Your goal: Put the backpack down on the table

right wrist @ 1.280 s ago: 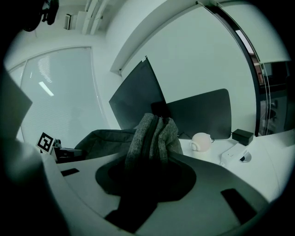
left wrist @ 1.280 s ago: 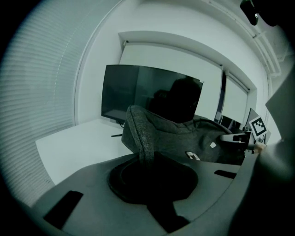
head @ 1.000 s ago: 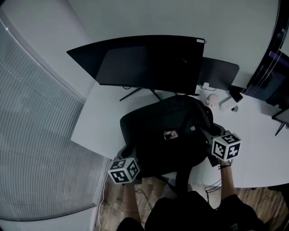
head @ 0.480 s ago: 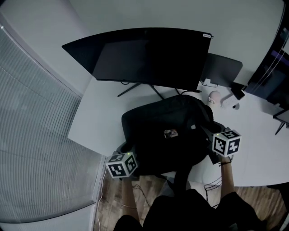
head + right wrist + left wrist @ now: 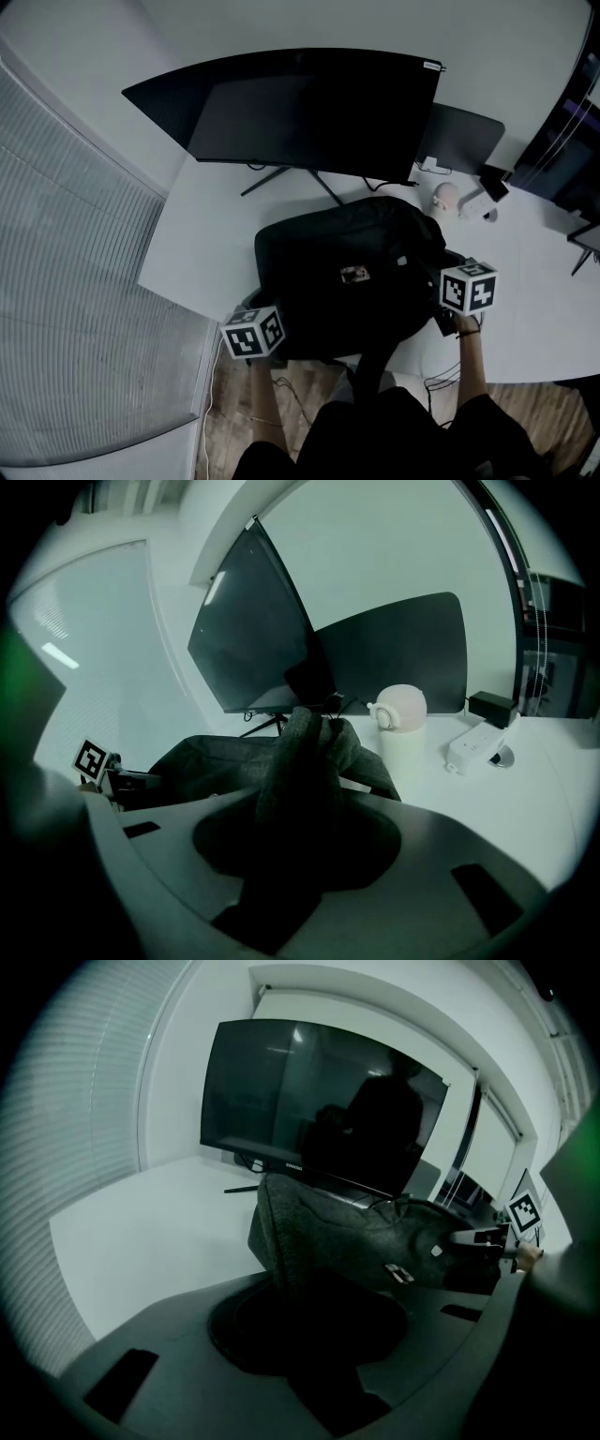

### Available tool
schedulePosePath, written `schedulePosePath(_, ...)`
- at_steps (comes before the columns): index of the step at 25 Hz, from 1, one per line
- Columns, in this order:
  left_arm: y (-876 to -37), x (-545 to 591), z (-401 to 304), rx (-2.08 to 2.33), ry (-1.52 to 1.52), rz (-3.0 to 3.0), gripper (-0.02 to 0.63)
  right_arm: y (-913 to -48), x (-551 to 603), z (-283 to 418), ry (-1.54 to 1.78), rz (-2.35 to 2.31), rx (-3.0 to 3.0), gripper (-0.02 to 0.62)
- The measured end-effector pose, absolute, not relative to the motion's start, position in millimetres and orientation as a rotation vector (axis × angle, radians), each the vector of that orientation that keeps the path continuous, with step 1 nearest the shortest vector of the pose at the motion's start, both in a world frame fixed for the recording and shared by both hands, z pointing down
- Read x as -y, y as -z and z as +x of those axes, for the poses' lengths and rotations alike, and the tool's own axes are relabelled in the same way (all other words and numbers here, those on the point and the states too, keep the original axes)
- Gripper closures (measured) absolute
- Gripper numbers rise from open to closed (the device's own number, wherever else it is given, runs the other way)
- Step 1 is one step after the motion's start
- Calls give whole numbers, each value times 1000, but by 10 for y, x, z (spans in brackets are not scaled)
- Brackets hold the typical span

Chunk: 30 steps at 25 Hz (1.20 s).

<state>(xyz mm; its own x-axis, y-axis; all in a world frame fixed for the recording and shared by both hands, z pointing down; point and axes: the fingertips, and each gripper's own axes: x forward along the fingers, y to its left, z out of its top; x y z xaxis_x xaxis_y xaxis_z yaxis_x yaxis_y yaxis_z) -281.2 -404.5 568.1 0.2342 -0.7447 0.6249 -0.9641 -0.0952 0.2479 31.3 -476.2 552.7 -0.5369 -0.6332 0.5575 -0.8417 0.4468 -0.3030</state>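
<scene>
Backpack (image 5: 347,281) looks set down on table (image 5: 206,244), just in front of monitor (image 5: 300,112); only release remains.
Left tongs (image 5: 305,1330) have just been opening, slack fabric between them; right tongs (image 5: 291,841) pinch a thick fold, not yet let go.

Top seemingly black; left gripper (image 5: 253,331), right gripper (image 5: 468,287) bear white cubes, black square markers.
</scene>
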Motion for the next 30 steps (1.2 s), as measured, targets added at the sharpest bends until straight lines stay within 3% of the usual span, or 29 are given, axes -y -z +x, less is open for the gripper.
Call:
schedulePosePath(12,-5818,4105,-2890,1608,-555,1806,446,-5742,4789,421,-897,1294,2232,463)
schedulePosePath(16,-5836,4109,-2914,1627,-570,1791,416,-5796,4789,460,-924,1310,2205,437)
schedulePosePath(19,-5848,4118,-2902,1629,-581,1793,382,-5835,4782,502,-928,1325,2189,383)
schedulePosePath(30,-5696,4055,-3009,1755,-590,1804,336,-5736,4715,713,-877,1503,2151,362)
